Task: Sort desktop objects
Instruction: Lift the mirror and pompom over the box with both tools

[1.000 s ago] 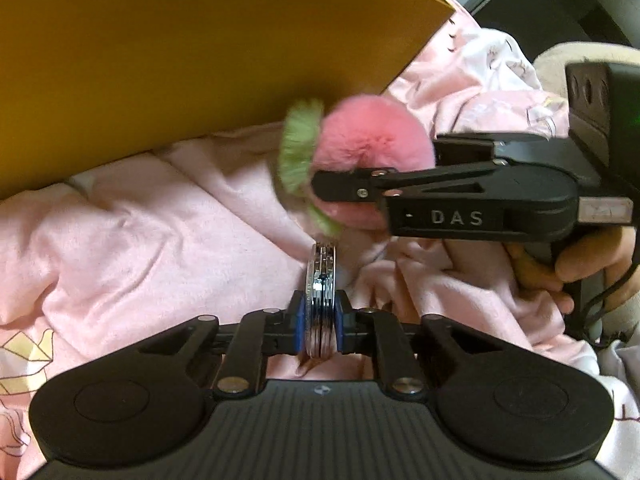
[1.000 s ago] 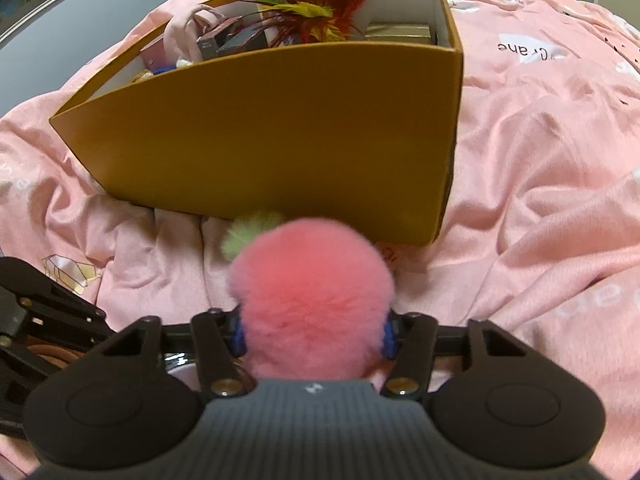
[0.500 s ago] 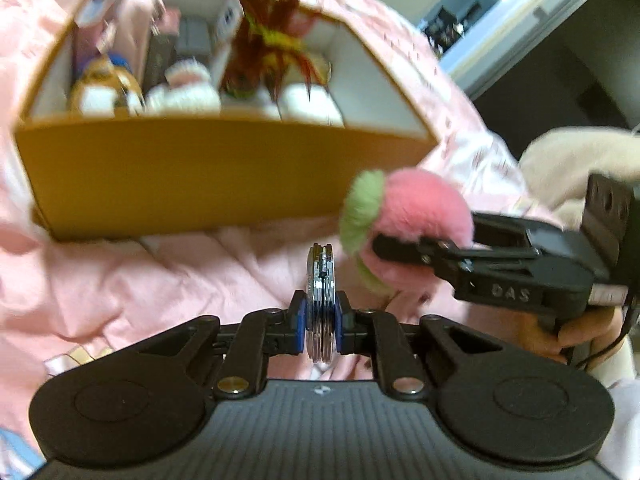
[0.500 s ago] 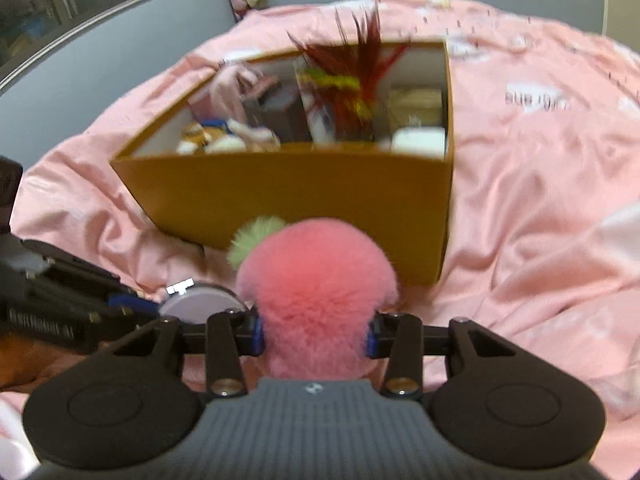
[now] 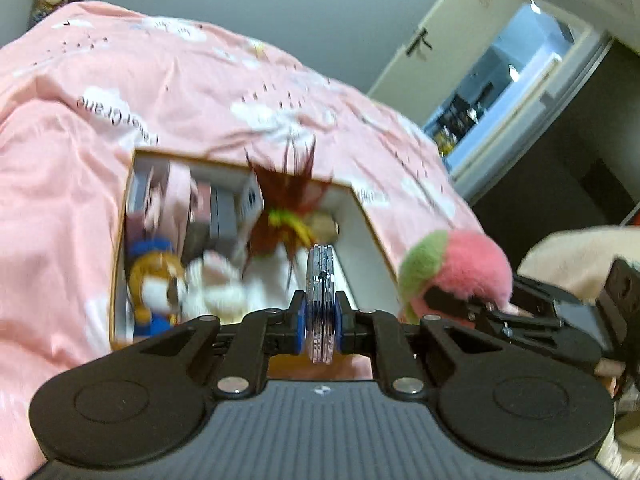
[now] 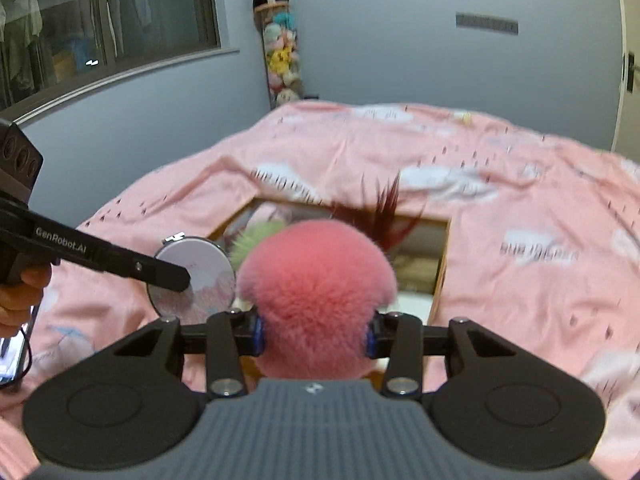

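Note:
My left gripper (image 5: pixel 320 320) is shut on a round flat compact mirror (image 5: pixel 320 300), held edge-on above the near end of the open yellow box (image 5: pixel 368 220). The mirror's round face (image 6: pixel 200 276) shows in the right wrist view, with the left gripper's finger (image 6: pixel 160 270) across it. My right gripper (image 6: pixel 316 332) is shut on a fluffy pink pompom with a green tuft (image 6: pixel 316 288), held just right of the mirror over the box's near edge (image 6: pixel 440 280). The pompom (image 5: pixel 464 272) also shows in the left wrist view.
The box holds plush toys (image 5: pixel 160 280), small cartons (image 5: pixel 224 216) and a red feather bunch (image 5: pixel 292 196). It sits on a pink quilt (image 5: pixel 80 160). A tall rack of plush toys (image 6: pixel 280 52) stands by the far wall. A door (image 5: pixel 440 52) is at the right.
Both grippers have risen with their objects, from beside the box's outer wall to above its open top. The box's inside now shows from above.

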Tool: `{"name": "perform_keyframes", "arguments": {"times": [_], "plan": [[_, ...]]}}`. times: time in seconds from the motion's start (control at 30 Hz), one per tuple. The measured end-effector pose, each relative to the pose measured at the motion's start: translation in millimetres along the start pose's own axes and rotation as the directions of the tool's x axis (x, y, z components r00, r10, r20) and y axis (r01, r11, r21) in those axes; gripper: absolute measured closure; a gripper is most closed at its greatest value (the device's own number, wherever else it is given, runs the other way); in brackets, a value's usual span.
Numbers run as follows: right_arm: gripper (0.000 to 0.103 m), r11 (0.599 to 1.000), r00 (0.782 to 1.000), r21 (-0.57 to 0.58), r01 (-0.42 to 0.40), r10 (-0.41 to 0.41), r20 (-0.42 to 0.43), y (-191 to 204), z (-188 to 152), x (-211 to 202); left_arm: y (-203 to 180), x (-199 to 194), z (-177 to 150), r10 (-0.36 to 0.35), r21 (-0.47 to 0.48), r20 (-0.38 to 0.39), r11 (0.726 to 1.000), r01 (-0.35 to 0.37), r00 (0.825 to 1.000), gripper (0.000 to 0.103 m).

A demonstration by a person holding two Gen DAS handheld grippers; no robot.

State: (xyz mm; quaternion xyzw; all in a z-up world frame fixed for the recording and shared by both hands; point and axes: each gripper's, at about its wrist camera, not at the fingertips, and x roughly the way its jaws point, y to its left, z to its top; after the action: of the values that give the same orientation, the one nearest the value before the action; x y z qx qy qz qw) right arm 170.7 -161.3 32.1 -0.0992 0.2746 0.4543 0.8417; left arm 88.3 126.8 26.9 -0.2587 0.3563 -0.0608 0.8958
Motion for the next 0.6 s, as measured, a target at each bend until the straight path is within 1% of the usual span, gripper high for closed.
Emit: {"name": "perform_keyframes", "arguments": {"times": [0.07,0.17,0.23,0.3,0.37,0.43,0.5,0.6], "plan": [[0.058,1.0,0.999,-0.013,0.023,-0.022,0.031,-2.3,10.9,0.6,2.2,-0.2,9.1,-0.005,-0.016,0.019,1.0,0.006,1.0,0.088],[0.058,1.0,0.997,0.009,0.024,-0.024,0.077,-9.8,27.0,3.3,2.5,11.8,22.8,-0.014,-0.027,0.036,1.0,0.015,0.999,0.088],[0.058,0.999,0.995,0.032,0.021,-0.024,0.097,-15.9,34.1,6.1,4.7,27.6,29.0,-0.02,-0.041,0.02,0.999,0.021,1.0,0.088],[0.058,0.998,0.995,0.06,0.029,-0.034,0.098,-21.8,38.3,15.6,8.2,48.7,30.3,-0.004,-0.055,-0.018,0.998,0.003,1.0,0.088],[0.058,0.995,0.996,0.089,0.041,-0.048,0.08,-26.8,37.9,30.1,13.8,68.3,28.0,0.003,-0.071,-0.058,0.997,-0.007,0.998,0.088],[0.058,0.993,0.998,0.114,0.038,-0.044,0.05,-32.5,33.4,44.1,20.0,88.3,22.9,0.02,-0.088,-0.102,0.996,-0.029,0.995,0.088],[0.058,0.991,0.999,0.123,0.047,-0.049,0.016,-35.3,28.2,56.4,25.8,108.9,18.7,0.041,-0.088,-0.138,0.995,-0.053,0.99,0.088],[0.058,0.989,0.998,0.135,0.058,-0.054,-0.037,-38.5,17.6,74.6,34.5,131.4,13.5,0.051,-0.102,-0.185,0.992,-0.071,0.981,0.088]]}}
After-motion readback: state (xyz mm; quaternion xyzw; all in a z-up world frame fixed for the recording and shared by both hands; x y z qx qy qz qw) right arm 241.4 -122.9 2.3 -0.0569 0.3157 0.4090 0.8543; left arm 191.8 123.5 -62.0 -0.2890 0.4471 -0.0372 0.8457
